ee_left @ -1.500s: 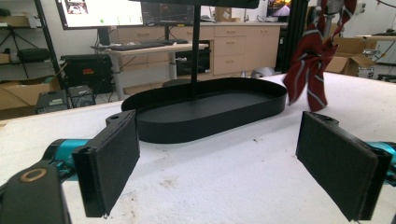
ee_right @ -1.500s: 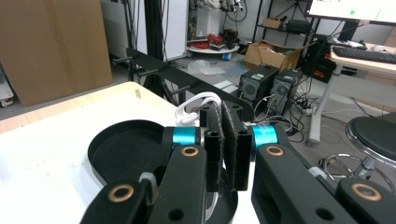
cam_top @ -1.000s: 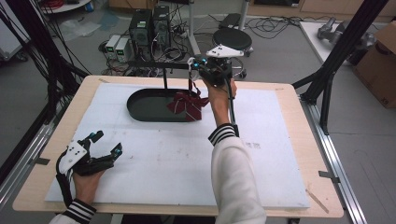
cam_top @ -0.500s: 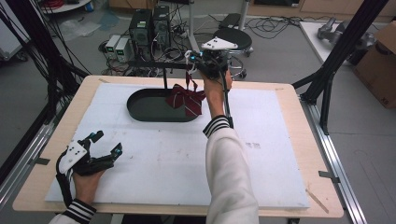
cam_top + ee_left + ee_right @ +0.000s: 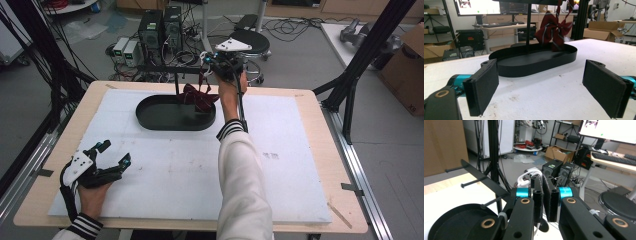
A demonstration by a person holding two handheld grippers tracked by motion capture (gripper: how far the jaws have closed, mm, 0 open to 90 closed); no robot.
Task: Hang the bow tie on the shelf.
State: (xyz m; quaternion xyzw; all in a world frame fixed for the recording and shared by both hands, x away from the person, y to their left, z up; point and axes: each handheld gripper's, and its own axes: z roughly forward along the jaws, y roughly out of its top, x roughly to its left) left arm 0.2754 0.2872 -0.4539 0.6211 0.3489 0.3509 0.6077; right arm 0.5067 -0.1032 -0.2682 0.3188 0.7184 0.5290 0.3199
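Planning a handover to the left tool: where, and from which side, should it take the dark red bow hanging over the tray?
Probably the pinched centre of the dark red striped fabric bow, approached level from the open left tool's side. The loops gather there into one narrow bundle facing it, and the right tool already occupies the strap above.

Even, bright indoor light from overhead, shadows soft and faint on the white table top [image 5: 165, 165]. Monitor [image 5: 609, 130] far right in the right gripper view is blown out to glare. Near jaws in both gripper views are slightly soft, high view mildly blurry overall.
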